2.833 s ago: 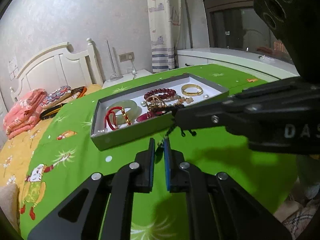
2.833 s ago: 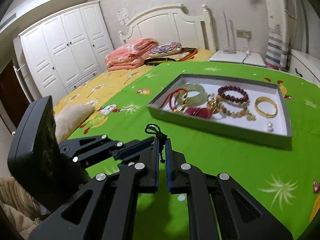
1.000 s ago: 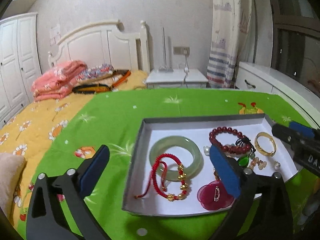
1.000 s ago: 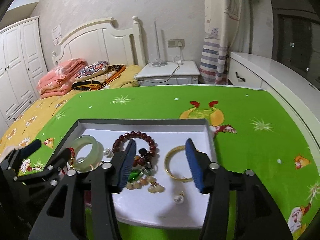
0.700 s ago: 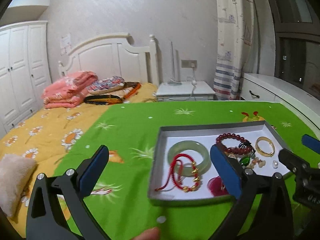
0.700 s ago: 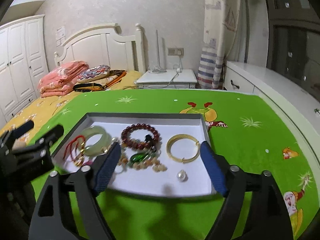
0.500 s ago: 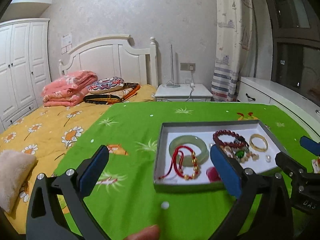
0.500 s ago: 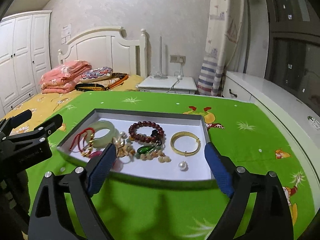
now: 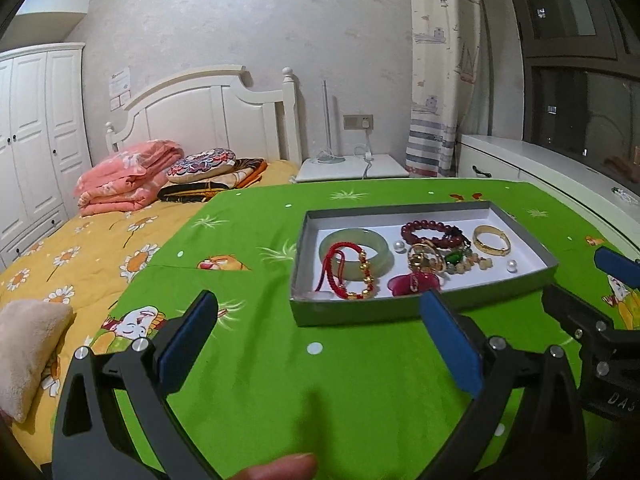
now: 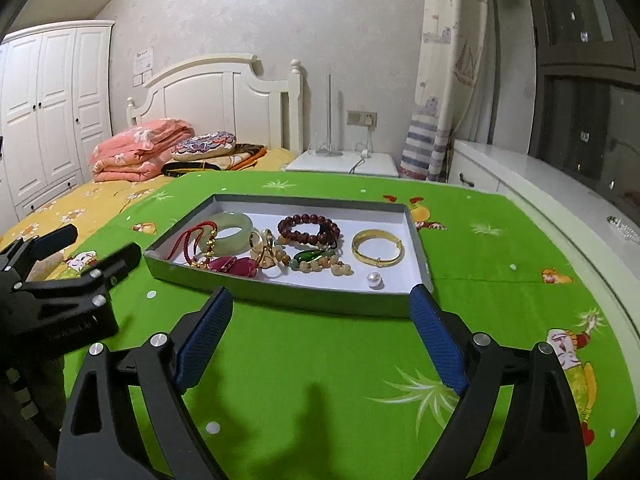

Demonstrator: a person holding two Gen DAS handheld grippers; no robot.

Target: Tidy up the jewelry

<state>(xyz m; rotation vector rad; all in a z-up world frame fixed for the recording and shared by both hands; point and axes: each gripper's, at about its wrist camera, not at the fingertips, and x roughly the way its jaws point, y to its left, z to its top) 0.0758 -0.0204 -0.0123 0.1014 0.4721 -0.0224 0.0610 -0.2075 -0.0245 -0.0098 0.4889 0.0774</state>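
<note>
Left gripper (image 9: 318, 316): jaws wide apart, nothing between the blue pads. A fingertip (image 9: 276, 468) of the person shows at the bottom edge of the left wrist view only; the right wrist view shows no part of a hand.

Right gripper (image 10: 322, 306): jaws spread wide with nothing between them, having just been opening. Both grippers tilt downward toward the green cloth (image 10: 320, 360) and stand over it, short of the tray.

The tray (image 10: 280, 292), a shallow grey box with a white floor, lies just beyond the tips of the right jaws and roughly centred on their gap. In the left wrist view the tray (image 9: 360, 312) sits ahead and toward the right jaw.

Cross-view content: the left view shows the right gripper's finger (image 9: 616, 266) at its right edge; the right view shows the left gripper's body (image 10: 60, 292) at its left edge.

Tray contents, near to far from the right jaws:
- a loose pearl (image 10: 375, 279);
- a magenta pendant (image 10: 234, 266);
- a green stone with pale beads (image 10: 310, 257);
- a red cord bracelet (image 10: 190, 242) lying over a jade bangle (image 10: 232, 226);
- a gold bangle (image 10: 378, 253);
- a dark red bead bracelet (image 10: 308, 228).

A second pearl (image 9: 398, 245), just beside the jade bangle, is clear in the left view only.

Beyond the cloth: a folded pink quilt (image 10: 136, 156) and a white headboard (image 10: 216, 100).
</note>
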